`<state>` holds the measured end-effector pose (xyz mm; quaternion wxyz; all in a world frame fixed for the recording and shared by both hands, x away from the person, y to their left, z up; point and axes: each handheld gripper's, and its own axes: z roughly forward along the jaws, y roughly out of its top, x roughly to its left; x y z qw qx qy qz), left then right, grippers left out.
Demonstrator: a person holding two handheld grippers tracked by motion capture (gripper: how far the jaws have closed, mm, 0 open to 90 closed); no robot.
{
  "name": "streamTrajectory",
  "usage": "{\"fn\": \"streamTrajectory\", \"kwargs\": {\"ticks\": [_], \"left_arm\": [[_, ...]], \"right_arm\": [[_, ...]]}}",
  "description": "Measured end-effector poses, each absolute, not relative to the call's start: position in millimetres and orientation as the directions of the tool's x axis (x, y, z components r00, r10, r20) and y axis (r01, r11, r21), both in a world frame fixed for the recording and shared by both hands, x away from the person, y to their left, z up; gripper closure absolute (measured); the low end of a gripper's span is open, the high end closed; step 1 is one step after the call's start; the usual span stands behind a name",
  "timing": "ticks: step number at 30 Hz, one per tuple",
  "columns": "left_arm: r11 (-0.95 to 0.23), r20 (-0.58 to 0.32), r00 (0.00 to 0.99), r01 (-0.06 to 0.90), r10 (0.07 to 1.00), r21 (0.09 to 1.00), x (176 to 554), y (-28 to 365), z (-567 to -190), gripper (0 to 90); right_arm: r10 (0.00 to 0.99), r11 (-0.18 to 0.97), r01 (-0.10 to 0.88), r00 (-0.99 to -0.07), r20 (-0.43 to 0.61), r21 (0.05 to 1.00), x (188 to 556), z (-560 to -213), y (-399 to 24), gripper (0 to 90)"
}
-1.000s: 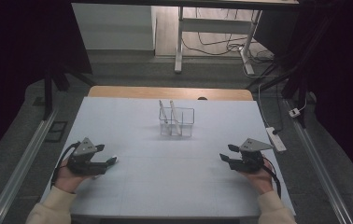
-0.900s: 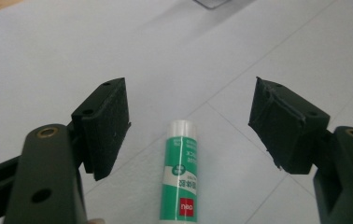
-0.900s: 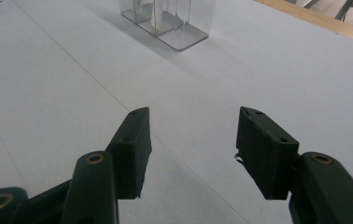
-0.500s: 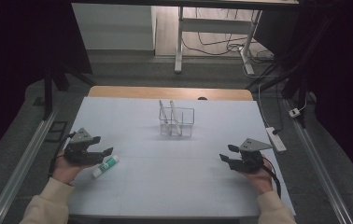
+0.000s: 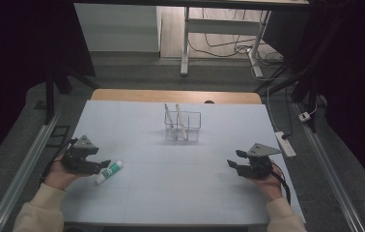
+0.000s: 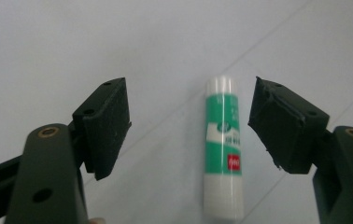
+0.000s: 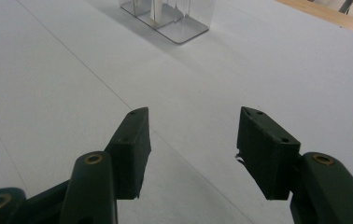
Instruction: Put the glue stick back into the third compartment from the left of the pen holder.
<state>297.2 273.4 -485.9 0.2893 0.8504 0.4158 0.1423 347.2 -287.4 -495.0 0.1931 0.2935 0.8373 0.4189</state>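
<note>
1. While the person's forearms come in from the near edge in the high view, the left gripper point(image 5: 104, 164) sits low at the left of the white table point(image 5: 180, 193), its jaws apart, with a small green-and-white glue stick point(image 5: 109, 172) lying flat on the sheet just beside its tips. The right gripper point(image 5: 232, 162) rests well apart at the right side, jaws spread with nothing between them. A clear plastic holder point(image 5: 183, 128), square and divided into compartments, stands toward the far middle with two pale sticks leaning in it. Beyond the sheet runs a strip of bare wood; behind it a grey floor, metal desk legs and loose cables, and a white power strip point(image 5: 285, 144) by the right edge.

2. Seen in the left gripper view, the glue stick point(image 6: 223, 149) is a smooth round tube, white at both ends with a green label and a small red patch. It lies between the two matt black, blocky pads point(image 6: 107, 122), nearer the right one, and neither pad touches it.

3. Seen in the right gripper view, the same blunt black jaws stand open above the faintly creased white surface, and the holder's point(image 7: 174, 21) glossy base shows ahead.
</note>
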Motion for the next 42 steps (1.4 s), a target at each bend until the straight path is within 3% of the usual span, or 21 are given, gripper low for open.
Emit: {"fn": "streamTrajectory", "kwargs": {"ticks": [12,21,32,37,42], "left_arm": [[-0.587,-0.023,0.677,0.654,0.736,0.478,294.7,264.6,-505.6,28.1],[-0.621,-0.008,0.689,0.657,0.724,0.428,294.5,258.4,-511.3,31.5],[-0.638,-0.022,0.694,0.673,0.720,0.374,296.8,256.3,-519.5,47.7],[-0.633,-0.048,0.696,0.677,0.716,0.375,297.0,257.3,-518.8,63.3],[-0.631,-0.057,0.696,0.679,0.715,0.377,297.7,258.7,-518.9,64.3]], "right_arm": [[0.657,0.476,0.334,-0.750,-0.076,0.813,347.6,-494.6,-288.3,42.5],[0.654,0.483,0.332,-0.752,-0.082,0.810,348.2,-495.4,-288.0,41.9],[0.654,0.488,0.337,-0.752,-0.083,0.805,348.5,-496.5,-287.4,41.7],[0.654,0.493,0.340,-0.752,-0.084,0.801,348.9,-497.4,-287.2,41.7],[0.656,0.490,0.336,-0.750,-0.086,0.804,348.3,-496.2,-287.3,41.7]]}}
